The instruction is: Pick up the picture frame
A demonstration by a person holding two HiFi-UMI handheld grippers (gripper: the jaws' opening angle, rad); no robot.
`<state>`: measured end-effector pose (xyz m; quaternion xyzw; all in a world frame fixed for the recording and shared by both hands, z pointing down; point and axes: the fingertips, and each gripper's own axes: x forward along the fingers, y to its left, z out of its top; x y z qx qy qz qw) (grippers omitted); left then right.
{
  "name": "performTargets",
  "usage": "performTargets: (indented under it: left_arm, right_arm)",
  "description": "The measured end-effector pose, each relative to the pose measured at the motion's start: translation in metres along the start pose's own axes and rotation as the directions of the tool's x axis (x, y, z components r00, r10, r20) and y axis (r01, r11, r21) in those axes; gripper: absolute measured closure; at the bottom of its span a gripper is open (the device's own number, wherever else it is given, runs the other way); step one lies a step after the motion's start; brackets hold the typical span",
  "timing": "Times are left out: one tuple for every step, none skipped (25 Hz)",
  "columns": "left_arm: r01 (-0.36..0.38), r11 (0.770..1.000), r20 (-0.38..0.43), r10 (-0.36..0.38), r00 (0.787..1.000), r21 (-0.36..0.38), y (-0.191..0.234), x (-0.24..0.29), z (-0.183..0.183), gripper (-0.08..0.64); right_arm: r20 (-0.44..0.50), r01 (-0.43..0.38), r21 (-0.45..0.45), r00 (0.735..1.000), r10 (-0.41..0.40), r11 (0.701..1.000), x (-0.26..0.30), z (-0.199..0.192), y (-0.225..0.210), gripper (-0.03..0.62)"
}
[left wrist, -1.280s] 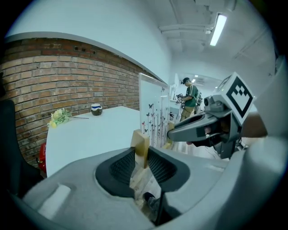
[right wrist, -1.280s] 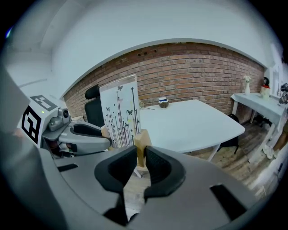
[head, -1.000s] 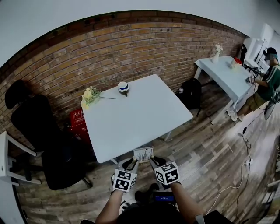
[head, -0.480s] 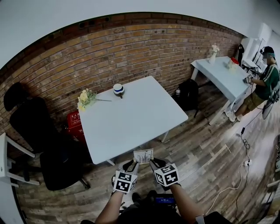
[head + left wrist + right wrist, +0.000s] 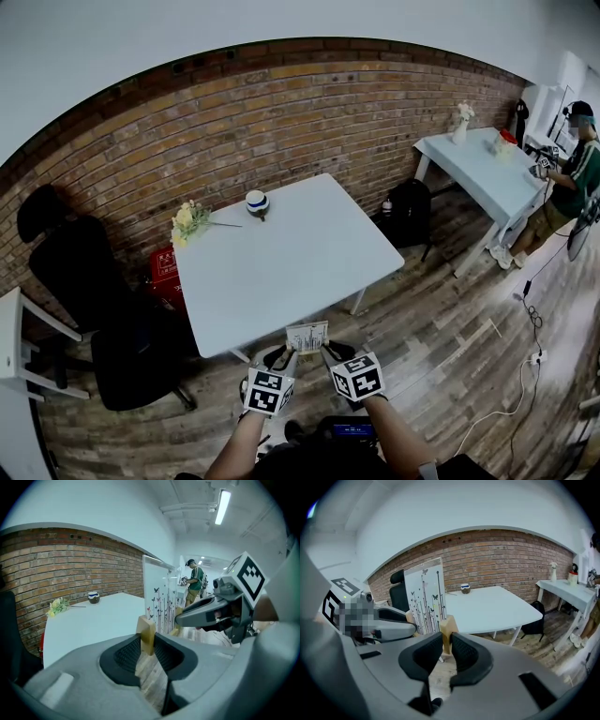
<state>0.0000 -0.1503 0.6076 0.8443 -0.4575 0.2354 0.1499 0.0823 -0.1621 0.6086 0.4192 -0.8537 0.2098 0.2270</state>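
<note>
Left claw (image 5: 285,353), right claw (image 5: 329,350) each clamp picture frame (image 5: 307,335) corner; seemingly off table (image 5: 281,253).

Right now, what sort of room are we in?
Probably an office or studio workroom: a brick wall, a white table, a black office chair, and a person working at a far table.

Held between the left gripper (image 5: 285,353) and right gripper (image 5: 329,351), the picture frame (image 5: 307,336) has edged slightly back from the tabletop's (image 5: 281,258) near edge.

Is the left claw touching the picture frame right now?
Touching. The left gripper view shows the left claw clamped on the wooden edge of the picture frame.
</note>
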Motion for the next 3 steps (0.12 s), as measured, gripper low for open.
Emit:
performTargets:
  left_arm:
    - [-0.001, 1.0, 0.0, 0.001, 1.0, 0.0, -0.0005, 0.0002, 0.0011, 0.462]
    - [-0.003, 1.0, 0.0, 0.003, 1.0, 0.0, -0.001, 0.0005, 0.0021, 0.462]
    - [-0.004, 1.0, 0.0, 0.004, 1.0, -0.001, -0.0015, 0.0007, 0.0032, 0.462]
  right_arm:
    - [0.0, -0.001, 0.0, 1.0, 0.001, 1.0, -0.0007, 0.0007, -0.0007, 0.523]
    - [0.001, -0.002, -0.001, 1.0, 0.002, 1.0, -0.0014, 0.0014, -0.0014, 0.523]
    - [0.002, -0.003, -0.001, 1.0, 0.003, 1.0, -0.002, 0.002, -0.0021, 0.523]
